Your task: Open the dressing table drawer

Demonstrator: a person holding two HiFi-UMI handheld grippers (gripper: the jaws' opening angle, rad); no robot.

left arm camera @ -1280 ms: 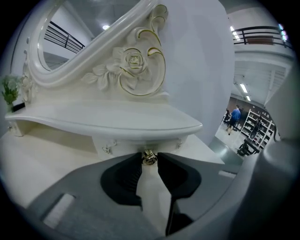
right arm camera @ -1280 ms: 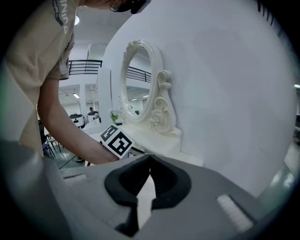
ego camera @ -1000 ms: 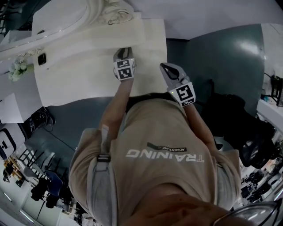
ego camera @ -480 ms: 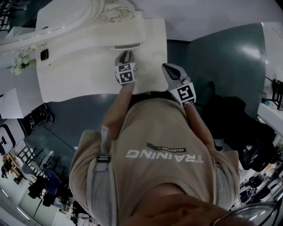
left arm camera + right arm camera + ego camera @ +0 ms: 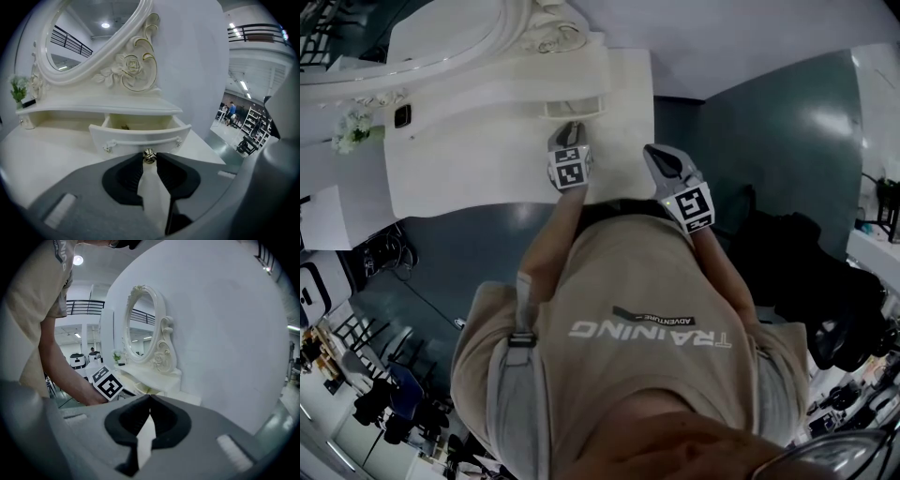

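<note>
left claw [image 5: 149, 158] held the knob [image 5: 149, 155] tight | right claw [image 5: 150, 398] was closed, empty | best to pull drawer [image 5: 140, 137] straight, slowly

Left tongs [image 5: 150, 157] clamped, right tongs [image 5: 150, 397] closed

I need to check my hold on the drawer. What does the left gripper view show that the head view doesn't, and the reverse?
Only the left gripper view: the left gripper's jaws closed on the small metal knob, the inside of the drawer with a small dark item too small to identify, and the mirror's carved frame.
Only the head view: the right gripper, out to the right and clear of the drawer, and the person's shirt.
Both: the drawer standing partly open on the white dressing table.
</note>
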